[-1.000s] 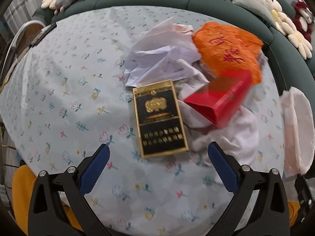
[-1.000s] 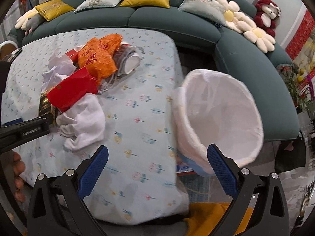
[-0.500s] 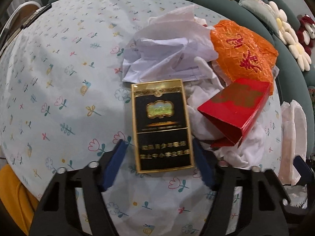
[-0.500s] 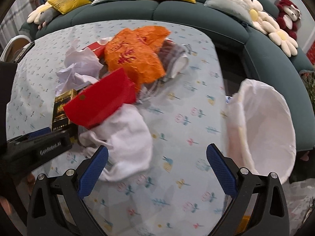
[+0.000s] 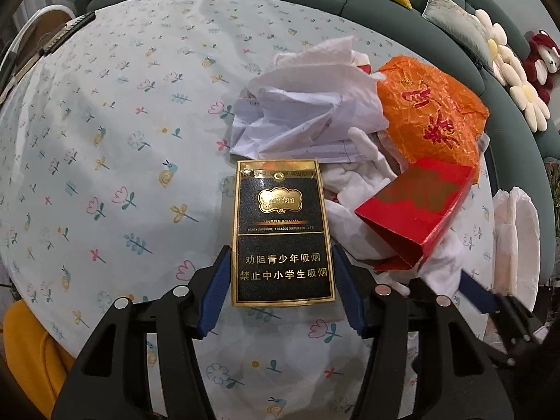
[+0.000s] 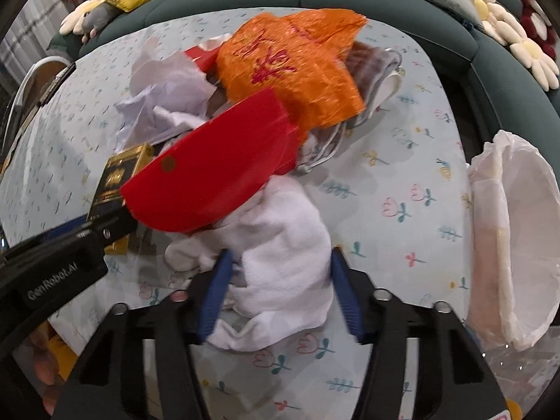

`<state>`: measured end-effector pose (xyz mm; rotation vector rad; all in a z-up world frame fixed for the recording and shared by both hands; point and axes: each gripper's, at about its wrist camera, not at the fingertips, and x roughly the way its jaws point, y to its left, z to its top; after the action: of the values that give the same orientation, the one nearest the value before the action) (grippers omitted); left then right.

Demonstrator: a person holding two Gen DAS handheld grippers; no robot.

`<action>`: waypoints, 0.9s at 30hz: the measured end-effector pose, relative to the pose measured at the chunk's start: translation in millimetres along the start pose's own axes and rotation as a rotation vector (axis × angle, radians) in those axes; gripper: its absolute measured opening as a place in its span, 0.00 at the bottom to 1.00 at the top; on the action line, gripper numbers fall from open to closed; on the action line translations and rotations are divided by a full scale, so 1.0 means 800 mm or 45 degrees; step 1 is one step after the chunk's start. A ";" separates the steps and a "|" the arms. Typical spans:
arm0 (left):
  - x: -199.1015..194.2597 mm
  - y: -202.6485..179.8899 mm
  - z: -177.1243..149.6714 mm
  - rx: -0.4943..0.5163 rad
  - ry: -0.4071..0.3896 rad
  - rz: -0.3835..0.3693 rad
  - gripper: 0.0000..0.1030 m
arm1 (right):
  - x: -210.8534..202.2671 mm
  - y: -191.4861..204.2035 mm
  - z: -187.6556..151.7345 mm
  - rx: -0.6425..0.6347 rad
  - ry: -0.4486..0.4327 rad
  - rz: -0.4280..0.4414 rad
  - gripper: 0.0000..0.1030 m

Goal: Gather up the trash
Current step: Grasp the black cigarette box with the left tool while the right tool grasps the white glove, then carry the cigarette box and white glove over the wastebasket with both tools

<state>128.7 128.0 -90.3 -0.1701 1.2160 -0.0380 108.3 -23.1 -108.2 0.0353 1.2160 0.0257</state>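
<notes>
Left gripper jaws just narrowed, pads pressed on black-gold cigarette pack, lying at 6 o'clock of crumpled paper. Right gripper jaws just narrowed around white cloth; firm grip cannot be told. Red box at 12 o'clock of cloth.

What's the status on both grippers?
Left gripper closing, pads on black pack. Right gripper closing around white cloth. Red box overlaps the cloth. Bin open at right.
</notes>
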 end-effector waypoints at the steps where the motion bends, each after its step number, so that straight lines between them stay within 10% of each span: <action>1: -0.002 0.000 0.000 -0.001 -0.003 0.001 0.52 | -0.001 0.002 -0.001 -0.005 -0.001 0.006 0.40; 7: -0.022 -0.005 -0.007 -0.007 -0.030 -0.006 0.52 | -0.026 0.001 -0.008 0.007 -0.028 0.056 0.19; 27: -0.127 -0.108 -0.052 0.209 -0.214 -0.098 0.52 | -0.179 -0.087 -0.046 0.153 -0.335 0.025 0.17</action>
<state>60.1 50.3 3.3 -0.0746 1.0335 -0.1863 23.8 -97.8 10.3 0.1509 0.9533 -0.0342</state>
